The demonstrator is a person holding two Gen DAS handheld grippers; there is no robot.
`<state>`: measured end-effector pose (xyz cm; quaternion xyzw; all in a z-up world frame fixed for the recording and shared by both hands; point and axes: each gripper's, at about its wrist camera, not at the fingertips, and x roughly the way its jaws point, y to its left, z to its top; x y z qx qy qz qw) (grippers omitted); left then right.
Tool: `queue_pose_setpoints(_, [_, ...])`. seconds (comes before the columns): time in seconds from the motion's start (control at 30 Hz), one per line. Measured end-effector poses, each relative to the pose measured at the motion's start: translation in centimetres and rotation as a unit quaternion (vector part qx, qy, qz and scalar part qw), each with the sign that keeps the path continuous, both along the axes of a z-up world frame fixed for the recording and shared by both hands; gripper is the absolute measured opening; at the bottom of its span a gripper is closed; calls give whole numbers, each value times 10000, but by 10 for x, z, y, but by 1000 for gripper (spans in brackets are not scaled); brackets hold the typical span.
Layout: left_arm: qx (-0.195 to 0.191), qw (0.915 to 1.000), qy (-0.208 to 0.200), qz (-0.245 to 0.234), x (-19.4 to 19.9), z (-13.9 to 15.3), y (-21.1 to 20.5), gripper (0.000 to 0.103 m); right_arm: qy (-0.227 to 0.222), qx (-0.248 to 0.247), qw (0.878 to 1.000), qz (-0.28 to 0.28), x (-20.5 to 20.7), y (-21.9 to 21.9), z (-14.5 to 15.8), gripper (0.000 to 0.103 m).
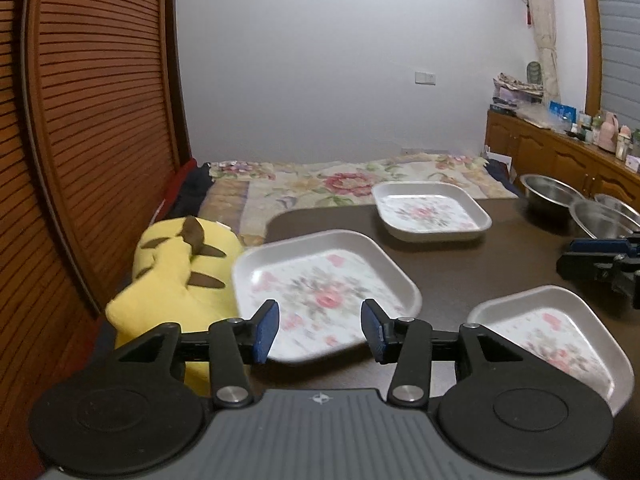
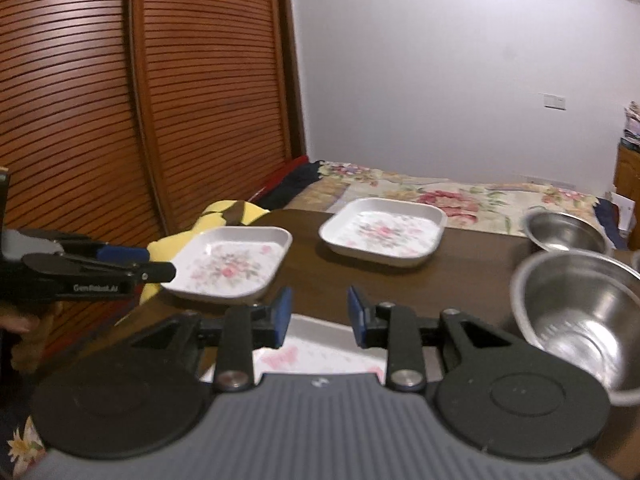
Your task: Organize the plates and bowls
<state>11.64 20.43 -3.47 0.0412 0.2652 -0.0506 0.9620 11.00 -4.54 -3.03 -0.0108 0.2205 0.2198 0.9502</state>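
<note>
Both grippers hover empty over the table (image 1: 460, 276): the left gripper (image 1: 319, 330) half-open above the near plate (image 1: 320, 292), the right gripper (image 2: 319, 316) narrower above another plate (image 2: 320, 350). The near plate overhangs the table's edge beside a plush toy (image 1: 176, 276); a nudge could tip it. Beyond sit a third plate (image 1: 430, 210) and steel bowls (image 2: 580, 312). "GenRobot.AI" marks the left gripper.

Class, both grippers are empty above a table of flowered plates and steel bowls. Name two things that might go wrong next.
1. The nearest left plate overhangs the table edge above a yellow plush toy; a clumsy nudge may tip it off.
2. The steel bowls crowd together by the right gripper; reaching for one could knock another.
</note>
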Motion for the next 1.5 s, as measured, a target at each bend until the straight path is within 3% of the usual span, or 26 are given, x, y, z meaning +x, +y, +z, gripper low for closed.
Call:
queue_pose_setpoints(0.27, [-17, 9997, 172, 145, 32, -5, 44, 48, 300, -93, 9993, 226, 36, 41, 1, 33])
queue_pose_setpoints(0.4, [11, 9994, 298, 166, 43, -12, 58, 42, 520, -108, 9984, 207, 55, 56, -4, 33])
queue_pose_setpoints(0.53, [-223, 9987, 436, 111, 53, -21, 69, 36, 720, -212, 9968, 256, 70, 70, -9, 33])
queue_pose_setpoints(0.8, [-531, 9972, 533, -27, 61, -28, 68, 30, 1276, -208, 9914, 192, 103, 82, -19, 31])
queue_pose_setpoints(1.17, [-705, 9952, 680, 60, 71, -37, 67, 13, 1699, -199, 9852, 140, 121, 93, -34, 21])
queue_pose_setpoints(1.33, [-753, 9943, 756, 62, 73, -40, 67, 13, 1787, -197, 9836, 117, 124, 96, -36, 19])
queue_pose_setpoints(1.5, [-745, 9944, 747, 30, 72, -43, 65, 13, 1799, -252, 9831, 213, 124, 100, -37, 10])
